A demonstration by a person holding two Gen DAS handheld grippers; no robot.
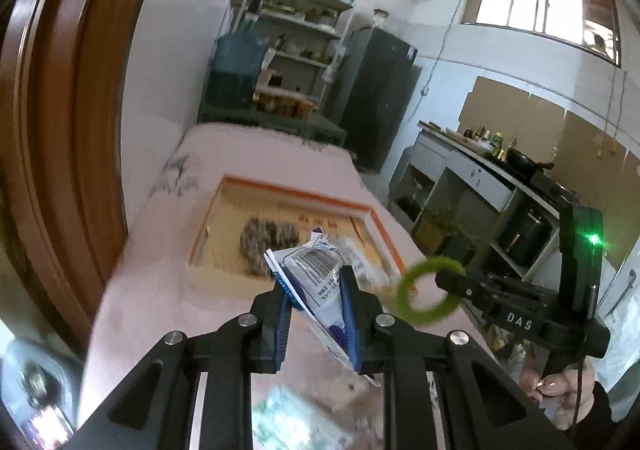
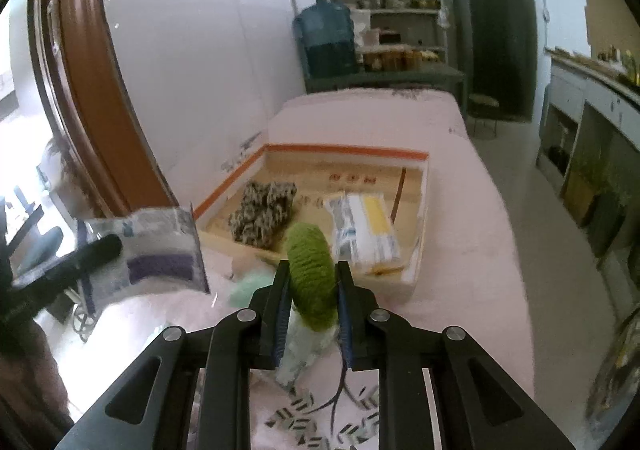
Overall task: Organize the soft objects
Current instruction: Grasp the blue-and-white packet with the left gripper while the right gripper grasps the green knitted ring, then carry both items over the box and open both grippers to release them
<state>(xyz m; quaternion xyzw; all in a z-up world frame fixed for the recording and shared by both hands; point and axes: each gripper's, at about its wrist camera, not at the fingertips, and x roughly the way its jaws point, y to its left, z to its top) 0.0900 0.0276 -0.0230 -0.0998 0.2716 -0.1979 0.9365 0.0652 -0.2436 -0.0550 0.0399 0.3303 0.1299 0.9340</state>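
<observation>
My left gripper is shut on a white and purple tissue packet with a barcode, held above the pink table; the packet also shows at the left of the right wrist view. My right gripper is shut on a green fuzzy ring, held above the table's near part; the ring also shows in the left wrist view. An orange-rimmed cardboard tray lies ahead, holding a black-and-white knitted scrunchie and a white and yellow packet.
The pink-covered table runs along a white wall with a brown door frame at left. A pale green soft item lies on the table before the tray. Shelves, a blue water jug and a dark cabinet stand behind.
</observation>
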